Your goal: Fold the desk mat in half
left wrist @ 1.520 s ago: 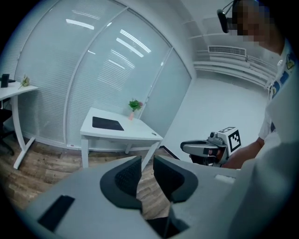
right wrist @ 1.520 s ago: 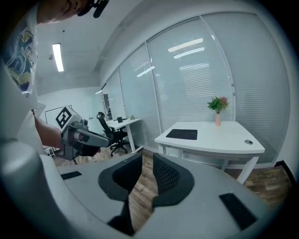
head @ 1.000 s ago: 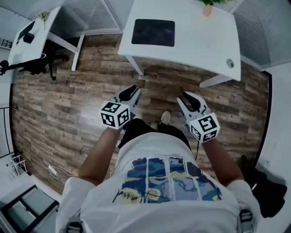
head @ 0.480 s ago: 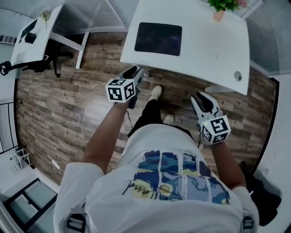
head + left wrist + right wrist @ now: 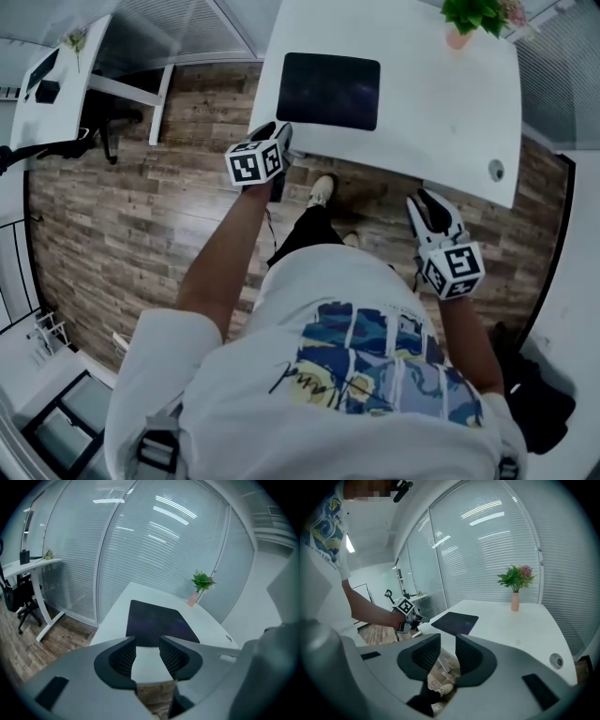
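The left gripper (image 5: 147,645) holds its jaws apart with nothing between the ribbed pads. They have just been opening, and the gap frames a strip of white worktop (image 5: 208,626) with the near edge of the desk mat (image 5: 157,619) straight ahead at twelve o'clock. The right gripper (image 5: 447,643) also has its jaws apart and empty, though they have just been closing a little. Through that gap show the wooden floor and a light shoe, with the mat further off at about twelve o'clock. In the head view the left gripper sits at the worktop's near left corner, at roughly seven o'clock from the mat and clear of it; whether it touches the worktop edge cannot be told. The right gripper hangs over the wooden floor (image 5: 141,225), short of the worktop's near edge, at about five o'clock from the mat and well apart from it. The mat is dark, rectangular, and lies flat and unfolded on the left half of the worktop, near the front edge. A potted plant (image 5: 472,17) in a pinkish pot stands at the far right corner, around two o'clock from the mat. A round cable hole (image 5: 496,170) sits by the near right corner at four o'clock.
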